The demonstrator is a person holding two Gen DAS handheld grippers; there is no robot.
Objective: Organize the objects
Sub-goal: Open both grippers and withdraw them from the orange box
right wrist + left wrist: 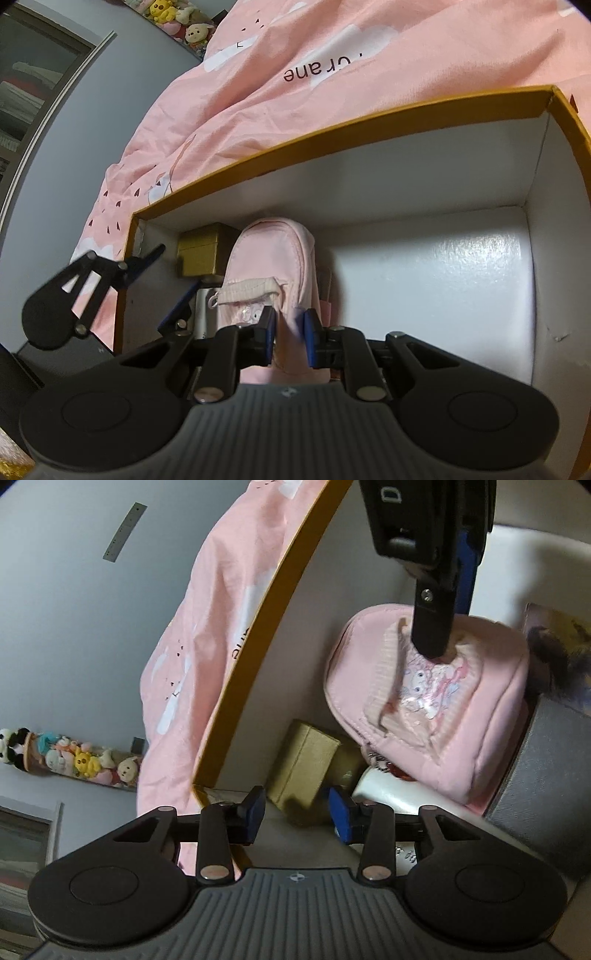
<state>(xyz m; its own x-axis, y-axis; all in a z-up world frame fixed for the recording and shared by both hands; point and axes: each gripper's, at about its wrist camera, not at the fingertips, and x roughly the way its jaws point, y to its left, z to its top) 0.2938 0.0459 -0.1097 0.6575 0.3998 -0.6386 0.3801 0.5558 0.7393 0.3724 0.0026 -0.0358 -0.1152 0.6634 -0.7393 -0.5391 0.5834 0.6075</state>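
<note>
Gripping pink pouch (pixel 273 266), right tongs (pixel 289 341)

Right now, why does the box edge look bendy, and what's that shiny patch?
Left wrist view: the fisheye lens bows the box rim into a curve. Right wrist view: the same lens bends it too, and glare brightens the box's glossy white floor; the left gripper looks slightly blurred.

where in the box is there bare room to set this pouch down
The bare white floor right of the pink pouch, bordered by the box back and right walls, is free. The left corner is crowded: gold box, white item.
</note>
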